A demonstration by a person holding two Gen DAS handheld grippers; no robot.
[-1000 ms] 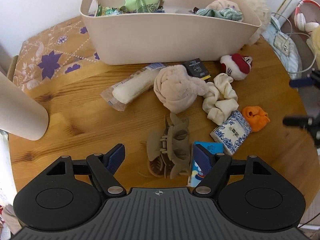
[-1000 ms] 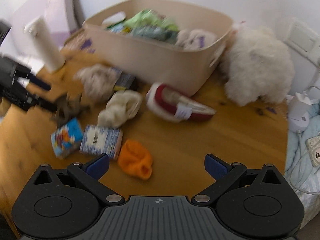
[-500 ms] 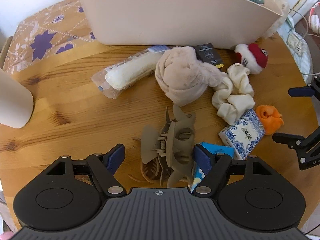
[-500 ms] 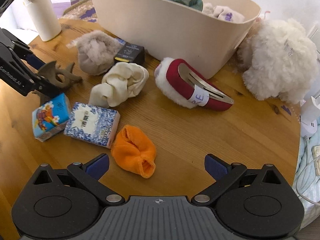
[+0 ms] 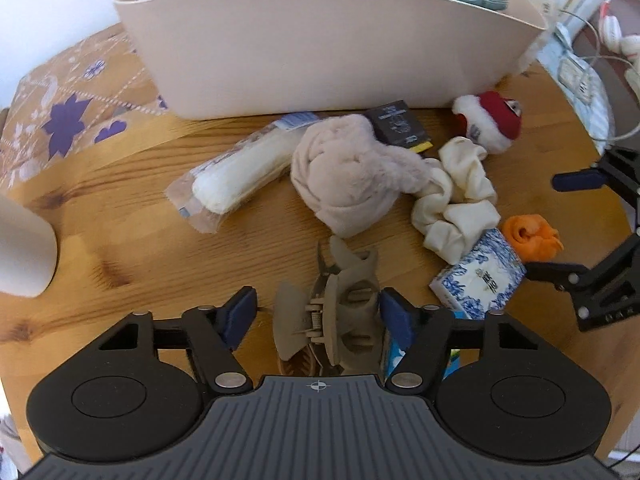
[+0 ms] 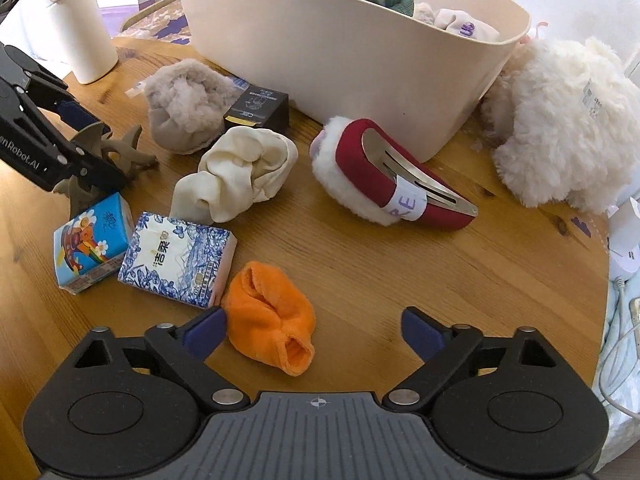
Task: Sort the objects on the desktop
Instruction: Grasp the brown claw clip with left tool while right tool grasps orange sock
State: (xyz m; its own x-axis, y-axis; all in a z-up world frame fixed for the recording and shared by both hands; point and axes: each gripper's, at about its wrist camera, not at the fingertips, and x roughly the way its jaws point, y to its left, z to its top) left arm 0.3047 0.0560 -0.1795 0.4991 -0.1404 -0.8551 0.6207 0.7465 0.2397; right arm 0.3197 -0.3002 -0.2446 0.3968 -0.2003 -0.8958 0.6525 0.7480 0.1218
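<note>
Both grippers have sunk toward the bench [image 6: 420,264]. The left gripper [image 5: 318,314] is closing its spread fingers around the beige hair claw [image 5: 336,320], not yet pinching. The right gripper [image 6: 314,330] narrows around the orange cloth [image 6: 272,322] near the bench's front edge.

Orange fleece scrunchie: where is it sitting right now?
In the right wrist view the orange fleece scrunchie lies on the round wooden table, just inside the right gripper's left finger, touching the blue-and-white patterned tissue pack.
</note>
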